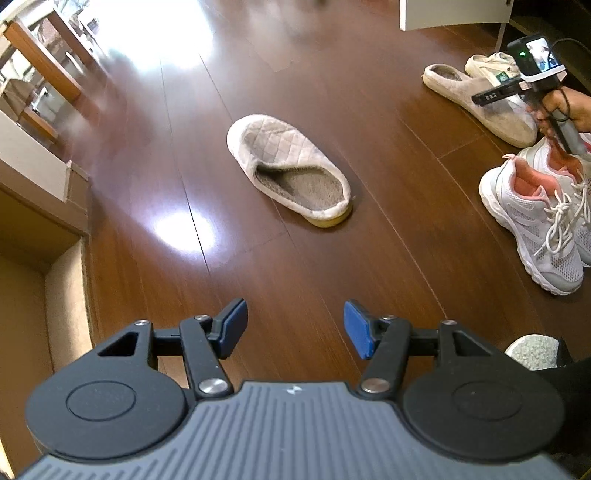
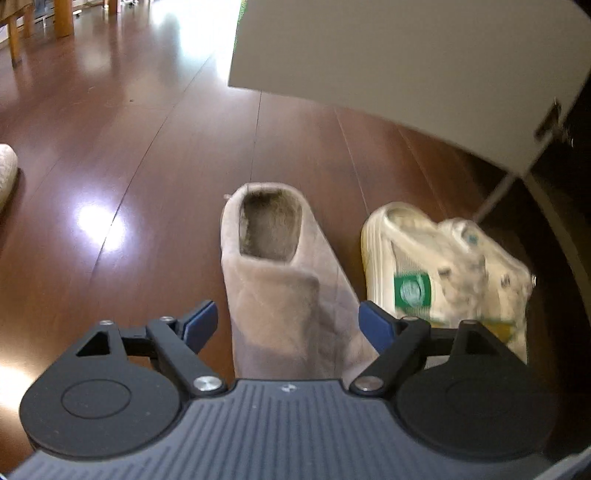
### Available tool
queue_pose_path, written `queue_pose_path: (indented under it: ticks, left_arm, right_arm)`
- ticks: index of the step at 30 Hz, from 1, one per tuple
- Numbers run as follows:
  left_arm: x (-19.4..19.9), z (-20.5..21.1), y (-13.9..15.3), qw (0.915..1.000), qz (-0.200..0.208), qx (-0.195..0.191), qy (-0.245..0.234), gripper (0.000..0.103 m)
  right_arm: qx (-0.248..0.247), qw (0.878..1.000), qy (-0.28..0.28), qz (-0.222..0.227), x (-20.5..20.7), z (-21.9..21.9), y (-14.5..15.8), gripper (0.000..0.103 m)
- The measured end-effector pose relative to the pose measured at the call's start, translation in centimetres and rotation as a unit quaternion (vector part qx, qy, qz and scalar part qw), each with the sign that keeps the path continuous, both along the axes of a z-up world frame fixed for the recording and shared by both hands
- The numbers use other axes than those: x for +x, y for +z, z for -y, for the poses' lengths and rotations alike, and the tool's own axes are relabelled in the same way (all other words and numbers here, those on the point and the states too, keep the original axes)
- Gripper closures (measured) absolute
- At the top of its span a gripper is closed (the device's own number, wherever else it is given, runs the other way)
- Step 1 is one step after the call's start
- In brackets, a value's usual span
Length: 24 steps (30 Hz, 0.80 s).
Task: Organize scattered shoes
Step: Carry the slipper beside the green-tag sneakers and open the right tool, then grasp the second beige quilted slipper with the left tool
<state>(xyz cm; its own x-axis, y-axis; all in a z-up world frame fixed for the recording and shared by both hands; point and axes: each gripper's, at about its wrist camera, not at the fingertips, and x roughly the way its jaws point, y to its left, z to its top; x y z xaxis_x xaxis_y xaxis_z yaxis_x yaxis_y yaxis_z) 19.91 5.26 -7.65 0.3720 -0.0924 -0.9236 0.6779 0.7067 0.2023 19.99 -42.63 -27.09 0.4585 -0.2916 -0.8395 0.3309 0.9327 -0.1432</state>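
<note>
A beige quilted slipper [image 1: 291, 168] lies alone on the wood floor, well ahead of my open, empty left gripper [image 1: 293, 328]. At the right lie its mate [image 1: 480, 101], a cream sneaker [image 1: 491, 64] and a pair of white-and-pink sneakers [image 1: 535, 218]. My right gripper [image 1: 487, 96] hovers over the mate there. In the right wrist view the right gripper [image 2: 286, 325] is open, its fingers either side of the mate slipper's [image 2: 277, 273] toe end, not touching. The cream sneaker [image 2: 443, 266] with a green label lies just right of it.
An open cardboard box [image 1: 55, 229] stands at the left. A white cabinet door [image 2: 406, 62] hangs over the floor behind the shoes, with a dark cabinet opening [image 2: 554, 206] at the right. Wooden furniture legs [image 2: 62, 18] stand far back. A fuzzy white slipper toe [image 1: 532, 350] shows at the lower right.
</note>
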Motion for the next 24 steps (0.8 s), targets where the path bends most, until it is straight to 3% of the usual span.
queue_pose_path:
  ticks: [2, 4, 10, 11, 12, 14, 16, 19, 21, 24]
  left_arm:
    - [-0.2, 0.0, 0.2, 1.0000, 0.004, -0.002, -0.002, 0.041]
    - [-0.1, 0.0, 0.2, 1.0000, 0.006, -0.002, 0.000, 0.041]
    - [0.0, 0.1, 0.2, 1.0000, -0.001, -0.003, 0.004, 0.041]
    - [0.0, 0.2, 0.2, 1.0000, -0.005, -0.003, 0.006, 0.041]
    - [0.1, 0.4, 0.2, 0.9999, -0.010, -0.006, 0.009, 0.041]
    - [0.2, 0.7, 0.3, 0.9996, -0.018, -0.015, 0.015, 0.041]
    - [0.7, 1.2, 0.3, 0.9988, -0.028, -0.026, 0.032, 0.036]
    - [1.7, 1.8, -0.5, 0.9952, -0.050, -0.054, 0.064, 0.033]
    - [2.9, 2.4, -1.7, 0.9895, -0.074, -0.081, 0.094, 0.033]
    - [6.2, 4.4, -4.9, 0.9751, -0.092, -0.120, 0.162, 0.033]
  right_arm:
    - [0.004, 0.999, 0.028, -0.018, -1.1, -0.5, -0.2, 0.084]
    - [-0.004, 1.000, 0.025, -0.017, -1.1, -0.6, -0.9, 0.087]
    - [0.035, 0.999, -0.029, 0.002, -0.1, 0.4, -1.4, 0.086]
    - [0.047, 0.998, -0.041, 0.007, -0.3, 0.6, -1.4, 0.080]
    - [0.053, 0.997, -0.049, 0.008, 0.0, 0.8, -1.5, 0.062]
    - [0.053, 0.995, -0.080, -0.011, -0.9, 1.2, -0.8, 0.045]
    - [0.047, 0.995, -0.084, 0.027, -3.7, 0.7, 1.7, 0.042]
    - [0.045, 0.987, -0.107, 0.108, -9.3, -0.9, 7.1, 0.026]
    - [0.062, 0.980, -0.120, 0.146, -11.7, -1.1, 9.2, 0.016]
    - [0.091, 0.969, -0.140, 0.184, -15.0, -0.2, 13.0, 0.015]
